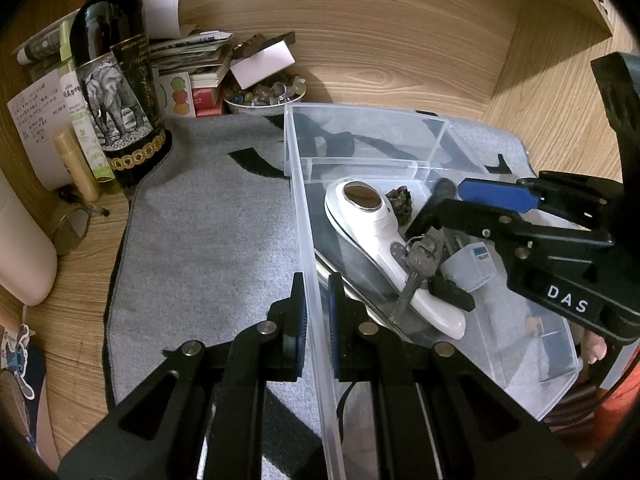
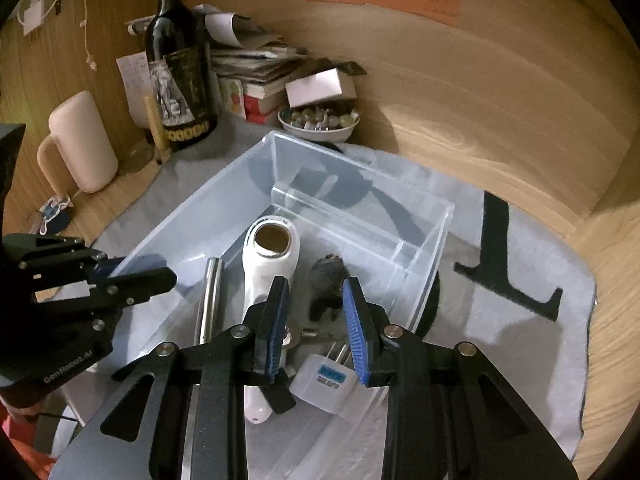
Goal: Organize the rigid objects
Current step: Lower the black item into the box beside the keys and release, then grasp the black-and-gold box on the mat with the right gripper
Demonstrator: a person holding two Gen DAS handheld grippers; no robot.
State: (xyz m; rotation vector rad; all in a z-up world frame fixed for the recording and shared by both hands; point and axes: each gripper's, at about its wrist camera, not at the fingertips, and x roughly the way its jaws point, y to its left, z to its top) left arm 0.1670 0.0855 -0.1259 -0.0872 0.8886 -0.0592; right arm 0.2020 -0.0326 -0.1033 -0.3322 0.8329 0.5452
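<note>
In the left wrist view, the left tool (image 1: 318, 320) is pinched onto the thin side wall of a clear plastic bin (image 1: 308, 216), one blue ribbed pad on each face of the wall. The bin stands on a grey felt mat (image 1: 208, 240) over the wood-grain table (image 1: 400, 40). Inside lie a glossy white handheld device (image 1: 372, 236) with a brown oval window, a metal key (image 1: 416, 268), a dark rough lump (image 1: 400, 200) and a small white plug adapter (image 1: 472, 264). The right tool (image 1: 448, 196) reaches over the bin with its jaws parted. A dark glass wine bottle (image 1: 116, 92) with an elephant label stands at the mat's far left corner. In the right wrist view, the right tool (image 2: 316, 320) hangs spread and empty above the device (image 2: 272, 264), the lump (image 2: 328, 280) and the adapter (image 2: 320, 384); a polished metal cylinder (image 2: 210, 296) lies beside the device.
</note>
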